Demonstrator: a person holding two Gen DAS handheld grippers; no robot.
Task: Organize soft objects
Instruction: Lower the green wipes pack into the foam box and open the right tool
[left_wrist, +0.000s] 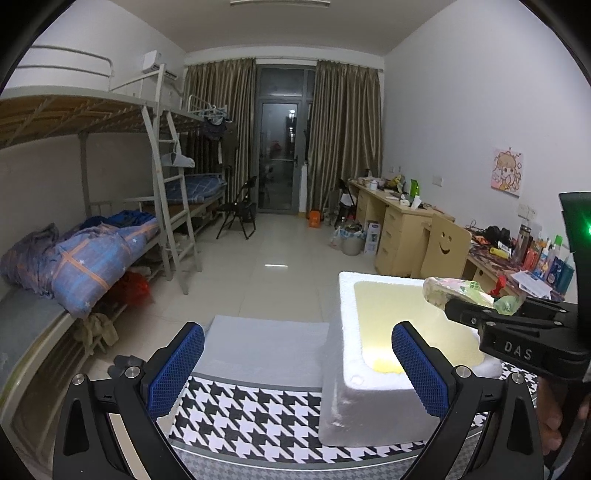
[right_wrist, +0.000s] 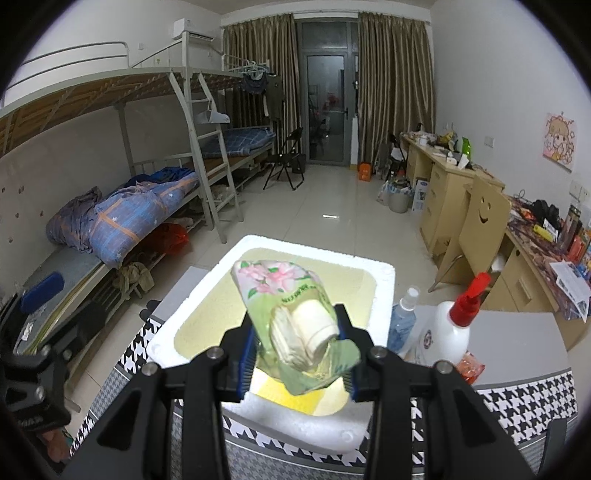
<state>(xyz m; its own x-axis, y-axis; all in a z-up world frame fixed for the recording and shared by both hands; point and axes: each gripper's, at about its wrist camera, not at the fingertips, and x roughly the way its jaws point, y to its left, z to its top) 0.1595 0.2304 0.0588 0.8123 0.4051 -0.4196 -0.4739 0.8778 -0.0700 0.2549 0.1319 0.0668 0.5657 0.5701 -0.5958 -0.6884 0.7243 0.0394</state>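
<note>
Dorm room with bunk beds down one side and desks down the other, and up close there's a houndstooth-patterned cloth (right_wrist: 517, 406) with a white foam box (right_wrist: 384, 273) sitting on it. The right gripper (right_wrist: 297, 354) is clamped on a tissue pack (right_wrist: 284, 295), a floppy green plastic wrapper with pink flowers printed on it and what looks like rolled paper inside. It's held up in the air right over the open box, sticking forward out of the jaws with the grip on its near end. My guess is it's super light and squishy, so no real risk of breaking anything, but that film looks slippery and crinkly, so I'd pinch across the fat middle where the roll is, not the loose wrapper tail. The left gripper (left_wrist: 297, 373) is spread wide with nothing in it, hovering just beside the box's left wall. A spray bottle (right_wrist: 404, 317) and a white bottle with a red pump (right_wrist: 448, 332) stand just to the right of the box.
</note>
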